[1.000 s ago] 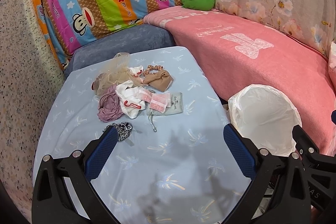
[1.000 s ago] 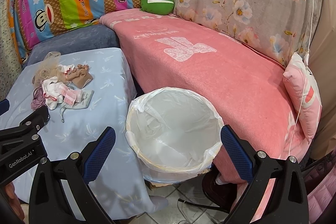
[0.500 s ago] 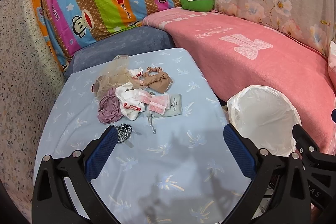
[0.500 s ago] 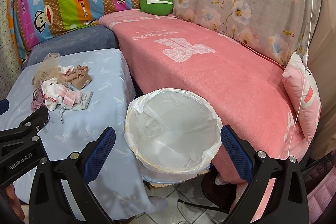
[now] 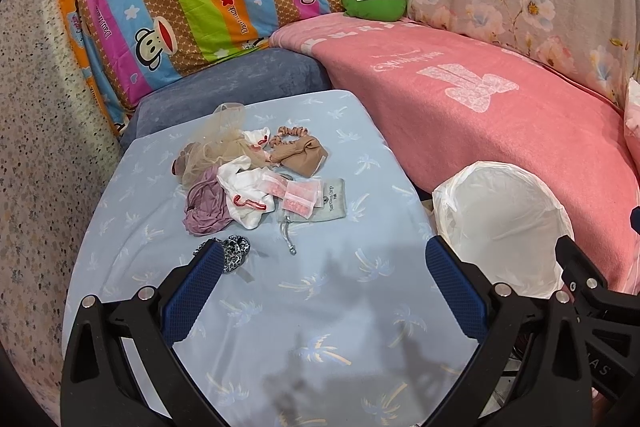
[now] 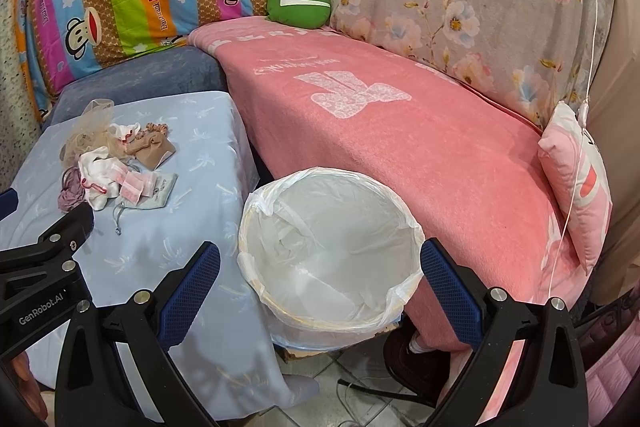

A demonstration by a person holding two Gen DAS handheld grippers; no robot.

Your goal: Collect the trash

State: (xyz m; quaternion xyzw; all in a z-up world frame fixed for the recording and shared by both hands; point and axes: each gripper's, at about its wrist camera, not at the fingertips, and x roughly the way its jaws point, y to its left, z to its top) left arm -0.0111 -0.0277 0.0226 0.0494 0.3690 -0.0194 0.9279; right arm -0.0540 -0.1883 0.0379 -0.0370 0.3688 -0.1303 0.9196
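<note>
The left gripper [image 5: 320, 279] hangs over the blue-clothed table [image 5: 304, 307], jaws spread wide and holding nothing. At its 11 o'clock lies one heap of trash [image 5: 252, 179]: two small clear bags of pink bits [image 5: 298, 197], one grey drawstring pouch [image 5: 330, 205], one leopard-print scrunchie [image 5: 236, 249] (just beside the left fingertip) and tangled cloth pieces. The right gripper [image 6: 320, 267], equally wide and empty, frames the single white-lined bin [image 6: 332, 255] at 12 o'clock.

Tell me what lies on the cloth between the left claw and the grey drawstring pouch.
In the left wrist view, only bare blue tablecloth and the pouch's drawstring lie between the open left claw and the grey pouch.
</note>
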